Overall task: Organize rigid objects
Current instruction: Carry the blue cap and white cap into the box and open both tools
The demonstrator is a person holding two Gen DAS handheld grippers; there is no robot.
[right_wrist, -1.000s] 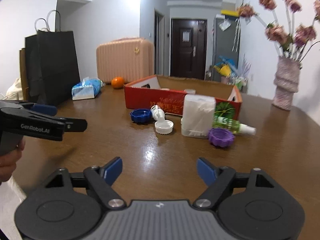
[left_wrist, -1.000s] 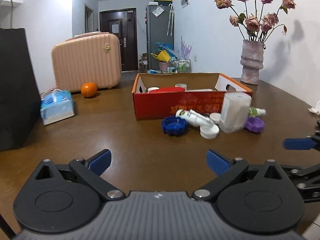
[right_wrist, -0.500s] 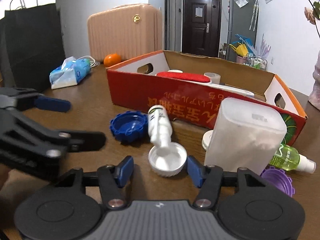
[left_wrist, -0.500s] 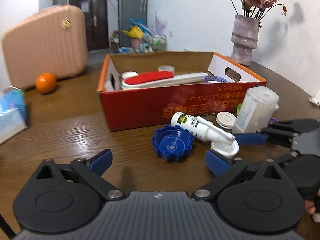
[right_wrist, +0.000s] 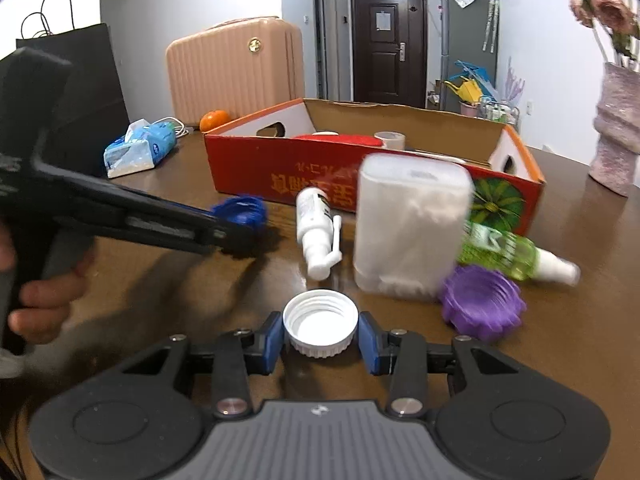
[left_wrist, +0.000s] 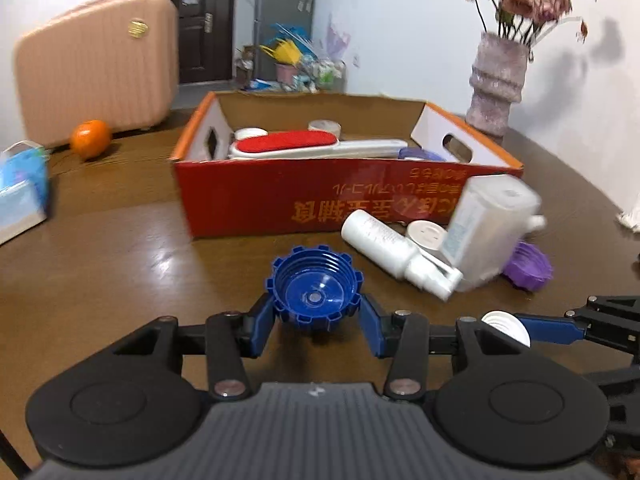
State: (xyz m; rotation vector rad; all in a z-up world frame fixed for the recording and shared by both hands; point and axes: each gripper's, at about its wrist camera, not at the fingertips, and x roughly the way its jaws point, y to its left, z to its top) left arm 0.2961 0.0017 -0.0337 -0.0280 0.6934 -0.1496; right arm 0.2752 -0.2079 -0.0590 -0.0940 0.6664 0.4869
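My left gripper point(left_wrist: 318, 314) is shut on a blue ridged cap point(left_wrist: 316, 293), open side up. My right gripper point(right_wrist: 320, 334) is shut on a white screw cap point(right_wrist: 320, 326), which also shows in the left wrist view point(left_wrist: 506, 326). The blue cap shows in the right wrist view point(right_wrist: 240, 210), held by the left gripper. A white spray bottle point(left_wrist: 394, 254) lies in front of the red cardboard box point(left_wrist: 320, 196). A white translucent container point(right_wrist: 412, 232) stands beside it. A purple cap point(right_wrist: 482, 302) and a green spray bottle point(right_wrist: 516, 250) lie to the right.
The box holds a red-topped brush point(left_wrist: 288, 144) and small jars. A small white lid point(left_wrist: 426, 234) lies by the box. A tissue pack point(left_wrist: 20, 196), an orange point(left_wrist: 90, 138), a pink suitcase point(left_wrist: 96, 68), a black bag point(right_wrist: 92, 92) and a vase point(left_wrist: 496, 84) stand around the brown table point(left_wrist: 120, 264).
Both grippers have moved forward to the caps and closed: the left on the blue cap, the right on the white cap. The white cap now sits apart from the spray bottle's nozzle.
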